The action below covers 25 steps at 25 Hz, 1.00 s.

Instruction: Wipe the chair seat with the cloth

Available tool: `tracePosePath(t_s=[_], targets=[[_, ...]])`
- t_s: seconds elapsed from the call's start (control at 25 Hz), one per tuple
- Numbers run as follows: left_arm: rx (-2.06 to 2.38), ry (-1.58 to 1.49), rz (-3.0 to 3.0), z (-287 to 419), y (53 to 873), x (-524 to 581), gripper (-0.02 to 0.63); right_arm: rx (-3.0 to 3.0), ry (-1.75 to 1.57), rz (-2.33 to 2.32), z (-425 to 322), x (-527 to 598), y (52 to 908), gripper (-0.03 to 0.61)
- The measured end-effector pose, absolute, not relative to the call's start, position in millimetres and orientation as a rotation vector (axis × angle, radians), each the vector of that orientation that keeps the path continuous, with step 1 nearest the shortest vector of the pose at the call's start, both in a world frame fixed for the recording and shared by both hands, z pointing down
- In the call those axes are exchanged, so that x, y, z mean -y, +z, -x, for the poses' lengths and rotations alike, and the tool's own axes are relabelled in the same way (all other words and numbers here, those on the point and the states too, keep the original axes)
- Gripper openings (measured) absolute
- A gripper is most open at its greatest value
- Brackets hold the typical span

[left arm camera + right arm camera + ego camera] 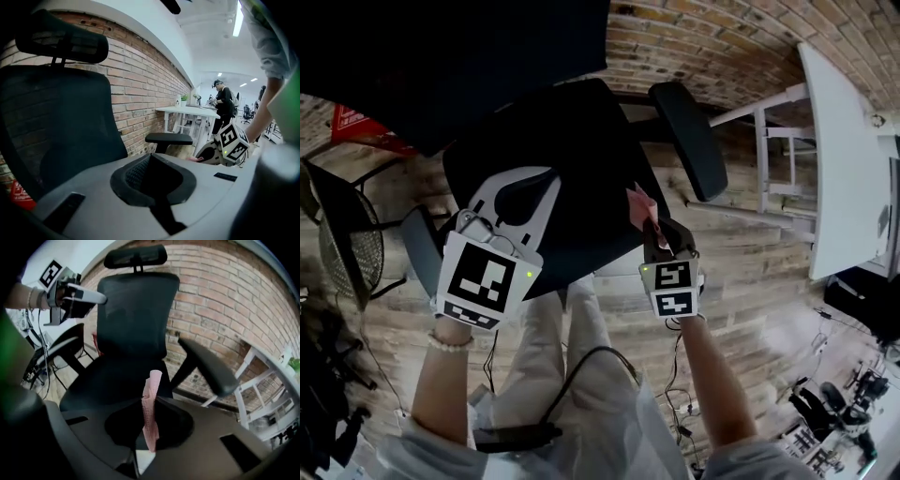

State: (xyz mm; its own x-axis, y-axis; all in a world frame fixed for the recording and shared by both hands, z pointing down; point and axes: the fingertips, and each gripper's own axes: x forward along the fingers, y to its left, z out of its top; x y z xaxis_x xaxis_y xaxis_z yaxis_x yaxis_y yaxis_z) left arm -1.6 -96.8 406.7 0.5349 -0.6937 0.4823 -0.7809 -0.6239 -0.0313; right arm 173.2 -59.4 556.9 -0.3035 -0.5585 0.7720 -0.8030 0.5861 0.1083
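Right tongs (149, 398) pinched the pink cloth (150, 423) above the chair seat (572, 169); left tongs (150, 157) were closed, empty; brick wall (694, 37) at twelve o'clock.

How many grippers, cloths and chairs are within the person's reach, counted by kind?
Grippers: 2, the left gripper, shut and empty, and the right gripper, shut on the pink cloth
Cloths: 1
Chairs: 1, the black chair
Total: 4

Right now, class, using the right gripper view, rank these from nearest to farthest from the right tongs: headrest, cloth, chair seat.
1. cloth: pinched in the right tongs.
2. chair seat: just ahead, lower left.
3. headrest: top of the view, farthest.
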Motion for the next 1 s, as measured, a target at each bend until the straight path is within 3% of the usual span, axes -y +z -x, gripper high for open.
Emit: tracePosePath(t_s=[0.48, 1.0], targets=[[1.324, 0.619, -2.631, 7, 267, 78, 0.018, 2.266, 0.290, -1.266, -144, 81, 350, 0.054], [1.363, 0.575, -2.691, 7, 174, 41, 0.018, 2.426, 0.076, -1.342, -142, 49, 199, 0.055]])
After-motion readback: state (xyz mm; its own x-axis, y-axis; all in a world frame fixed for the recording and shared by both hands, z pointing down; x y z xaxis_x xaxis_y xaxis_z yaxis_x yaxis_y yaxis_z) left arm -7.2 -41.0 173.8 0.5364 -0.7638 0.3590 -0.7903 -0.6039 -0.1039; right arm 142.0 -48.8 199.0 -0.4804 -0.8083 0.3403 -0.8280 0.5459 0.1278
